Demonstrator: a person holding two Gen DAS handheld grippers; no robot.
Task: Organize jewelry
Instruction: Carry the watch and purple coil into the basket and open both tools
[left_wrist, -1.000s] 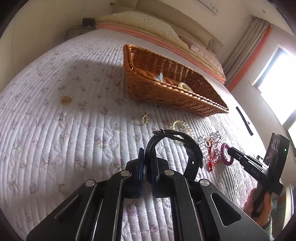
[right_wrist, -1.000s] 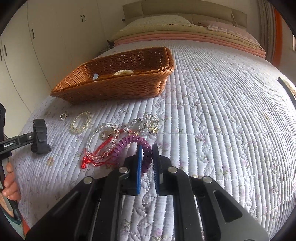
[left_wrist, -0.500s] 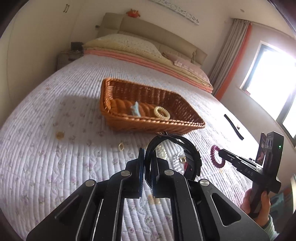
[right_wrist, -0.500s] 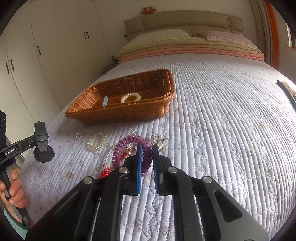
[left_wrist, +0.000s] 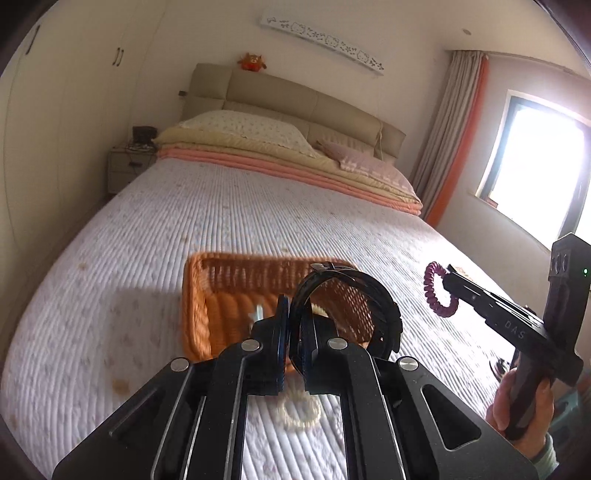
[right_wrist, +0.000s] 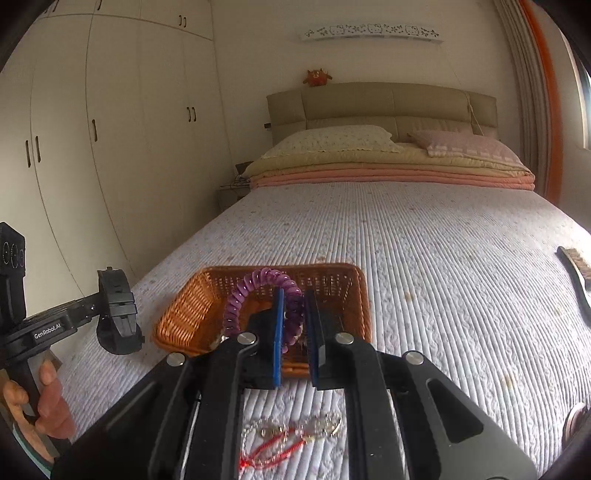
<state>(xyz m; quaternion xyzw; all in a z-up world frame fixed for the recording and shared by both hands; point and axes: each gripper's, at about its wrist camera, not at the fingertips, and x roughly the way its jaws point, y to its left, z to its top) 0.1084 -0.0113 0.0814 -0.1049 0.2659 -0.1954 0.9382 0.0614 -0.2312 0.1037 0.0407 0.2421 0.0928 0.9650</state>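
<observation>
Quilted bed (right_wrist: 443, 258), wicker basket (left_wrist: 195, 295) ahead; left tongs (left_wrist: 291, 325) gripping black watch (left_wrist: 369, 295), right tongs (right_wrist: 293, 321) purple coil (right_wrist: 240, 295).

Daylight is flooding in from the blown-out window (left_wrist: 532, 166).
Motion blur is smearing the wicker basket (left_wrist: 236, 291) in the left view; fisheye curvature is bending walls, and dark vignetting is ringing both frames.

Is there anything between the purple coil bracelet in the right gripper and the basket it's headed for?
Nothing visible. The right gripper holds the purple coil bracelet in the air near the basket, whose top is open; only small pieces lie inside.
</observation>
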